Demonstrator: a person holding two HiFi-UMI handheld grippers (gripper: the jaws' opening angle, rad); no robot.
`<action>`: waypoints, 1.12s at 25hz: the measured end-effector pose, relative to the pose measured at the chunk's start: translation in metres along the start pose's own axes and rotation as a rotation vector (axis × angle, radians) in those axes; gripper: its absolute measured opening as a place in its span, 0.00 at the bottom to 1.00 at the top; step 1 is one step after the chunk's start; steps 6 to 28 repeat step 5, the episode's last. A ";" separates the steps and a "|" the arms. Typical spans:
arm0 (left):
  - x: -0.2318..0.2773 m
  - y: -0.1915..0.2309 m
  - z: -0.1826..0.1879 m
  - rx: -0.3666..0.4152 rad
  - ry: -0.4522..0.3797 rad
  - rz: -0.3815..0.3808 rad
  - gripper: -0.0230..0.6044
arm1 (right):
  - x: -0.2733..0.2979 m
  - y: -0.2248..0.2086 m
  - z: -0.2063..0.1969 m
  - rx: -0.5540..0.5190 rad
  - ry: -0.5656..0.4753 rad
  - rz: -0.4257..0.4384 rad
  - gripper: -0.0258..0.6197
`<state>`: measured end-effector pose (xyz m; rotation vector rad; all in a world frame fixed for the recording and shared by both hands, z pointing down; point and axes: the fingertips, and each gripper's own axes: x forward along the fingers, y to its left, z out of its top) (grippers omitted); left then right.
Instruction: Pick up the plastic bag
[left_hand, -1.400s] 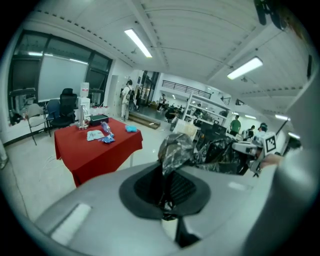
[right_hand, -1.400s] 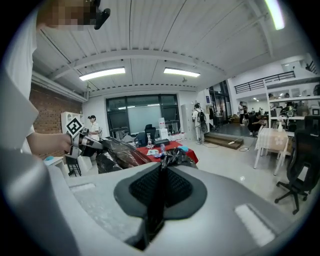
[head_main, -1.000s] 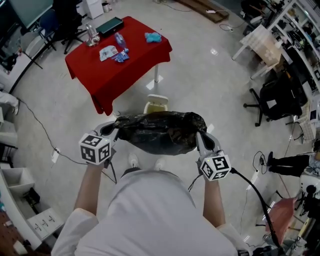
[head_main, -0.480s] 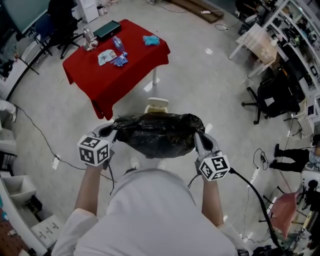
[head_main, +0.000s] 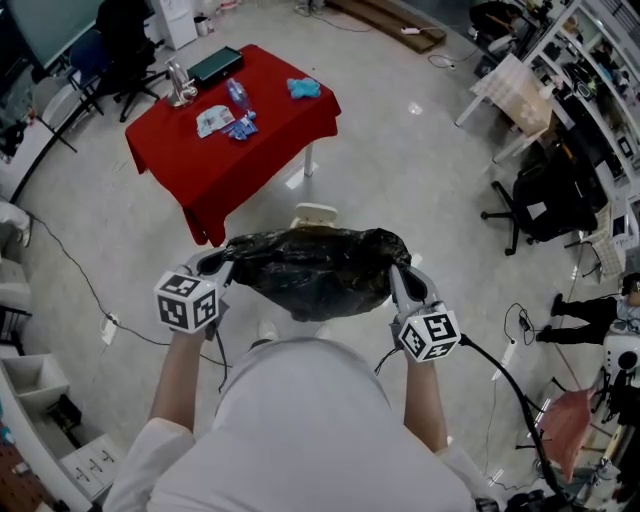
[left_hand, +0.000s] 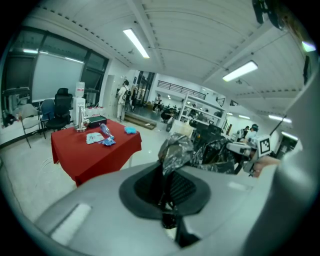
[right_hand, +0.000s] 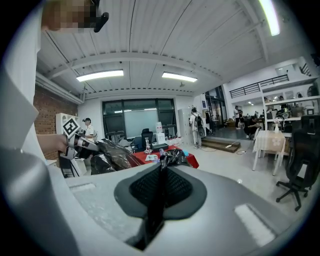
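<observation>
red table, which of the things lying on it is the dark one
The flat box at the far edge of the red table. Everything else lying there is blue, white or shiny.

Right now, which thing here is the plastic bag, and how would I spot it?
Find the red table at the head view's upper left, then come down toward the person. The plastic bag hangs stretched between the left gripper and right gripper, each shut on one end. It alone is black, crinkled and shiny.
</observation>
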<state>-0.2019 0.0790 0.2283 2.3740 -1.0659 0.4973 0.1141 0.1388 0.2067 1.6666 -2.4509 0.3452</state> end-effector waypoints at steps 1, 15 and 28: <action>0.001 0.001 0.001 0.000 -0.001 -0.001 0.05 | 0.001 0.000 0.001 -0.001 -0.001 0.000 0.04; 0.003 0.005 0.008 0.002 -0.006 0.000 0.05 | 0.007 0.000 0.005 -0.006 -0.007 0.002 0.04; 0.003 0.005 0.008 0.002 -0.006 0.000 0.05 | 0.007 0.000 0.005 -0.006 -0.007 0.002 0.04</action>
